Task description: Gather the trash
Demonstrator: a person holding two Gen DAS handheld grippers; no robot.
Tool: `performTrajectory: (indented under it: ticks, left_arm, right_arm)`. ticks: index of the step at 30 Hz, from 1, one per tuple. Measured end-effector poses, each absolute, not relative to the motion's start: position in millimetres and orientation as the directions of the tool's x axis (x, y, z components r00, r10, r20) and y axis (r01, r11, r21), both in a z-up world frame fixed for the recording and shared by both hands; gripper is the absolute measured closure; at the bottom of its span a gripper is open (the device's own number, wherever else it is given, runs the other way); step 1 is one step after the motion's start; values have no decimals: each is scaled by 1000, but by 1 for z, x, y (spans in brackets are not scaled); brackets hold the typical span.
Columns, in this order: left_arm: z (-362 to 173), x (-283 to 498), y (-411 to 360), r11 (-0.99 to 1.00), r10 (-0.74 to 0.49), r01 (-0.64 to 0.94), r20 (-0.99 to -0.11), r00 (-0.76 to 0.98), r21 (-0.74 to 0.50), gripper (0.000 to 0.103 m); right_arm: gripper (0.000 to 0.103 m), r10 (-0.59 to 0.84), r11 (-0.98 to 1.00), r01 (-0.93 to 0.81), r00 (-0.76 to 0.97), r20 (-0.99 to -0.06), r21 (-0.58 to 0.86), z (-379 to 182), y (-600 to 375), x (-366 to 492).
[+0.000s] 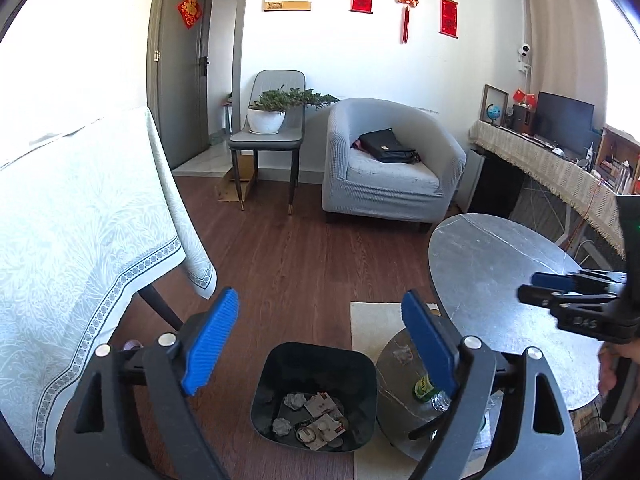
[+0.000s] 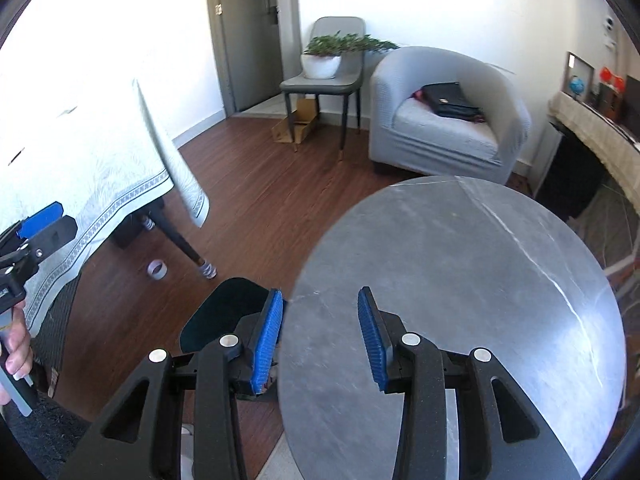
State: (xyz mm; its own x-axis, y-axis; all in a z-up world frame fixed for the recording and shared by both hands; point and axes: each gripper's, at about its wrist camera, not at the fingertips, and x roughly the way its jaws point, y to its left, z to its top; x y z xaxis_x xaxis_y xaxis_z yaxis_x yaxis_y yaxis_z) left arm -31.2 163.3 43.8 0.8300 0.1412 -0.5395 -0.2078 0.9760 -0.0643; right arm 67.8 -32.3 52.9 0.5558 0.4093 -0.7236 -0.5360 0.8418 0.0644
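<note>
Both tongs free, bin half fed, one bottle to go

Left tongs spread wide over the black bin, nothing between the pads; right tongs parted too, empty, hanging above the big round counter. Already in the bin: crumpled paper balls and torn card scraps, all feather-light and squashy. Left outside: a plastic bottle with a green label lying on the lower round counter just right of the bin, partly hidden behind a blue pad. Probably light, thin-walled, slick and prone to roll, so best pinched across the labelled middle, gently. Also a tape roll on the wood floor near a table leg; trash or not, hard to say. Stone-look tops smooth and hard, tablecloth to the left, armchair at the back.
</note>
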Motion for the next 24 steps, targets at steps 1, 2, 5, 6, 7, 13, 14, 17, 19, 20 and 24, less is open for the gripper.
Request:
performTrajectory:
  ticks: [1, 2, 5, 6, 7, 13, 14, 17, 19, 20, 24]
  left_arm:
    - [44, -31, 160, 976, 140, -208, -544, 827, -64, 17]
    - [44, -31, 156, 977, 132, -201, -545, 828, -68, 17]
    - [43, -34, 145, 981, 119, -181, -537, 835, -64, 15]
    - [42, -36, 139, 984, 111, -170, -539, 835, -61, 14]
    - [41, -37, 135, 984, 107, -167, -542, 834, -62, 11]
    - [29, -44, 120, 979, 89, -176, -566, 820, -101, 7]
    - [28, -46, 117, 979, 94, -181, -568, 818, -99, 7]
    - [24, -49, 110, 976, 125, -205, -570, 812, -78, 6]
    - [21, -51, 107, 974, 135, -215, -573, 808, -74, 5]
    - [19, -52, 106, 973, 135, -217, -574, 808, -77, 5]
    - [17, -46, 106, 970, 128, -222, -578, 806, -94, 5]
  right_arm:
    - [63, 407, 849, -524, 568, -716, 67, 56, -42, 64]
    - [63, 406, 854, -515, 578, -708, 69, 58, -52, 60]
    - [53, 394, 862, -504, 601, -695, 53, 65, -70, 51]
    - [46, 386, 868, -495, 616, -687, 44, 69, -78, 45]
    - [42, 384, 872, -488, 624, -680, 44, 71, -86, 41]
    - [19, 417, 865, -498, 634, -652, 68, 81, -122, 24]
    - [17, 423, 860, -506, 629, -652, 69, 82, -127, 21]
    - [11, 431, 845, -531, 623, -653, 52, 82, -138, 10]
    - [10, 413, 853, -521, 640, -648, 29, 82, -146, 3]
    - [10, 407, 857, -514, 644, -647, 27, 82, -150, 0]
    - [10, 410, 863, -504, 649, -640, 42, 85, -162, -5]
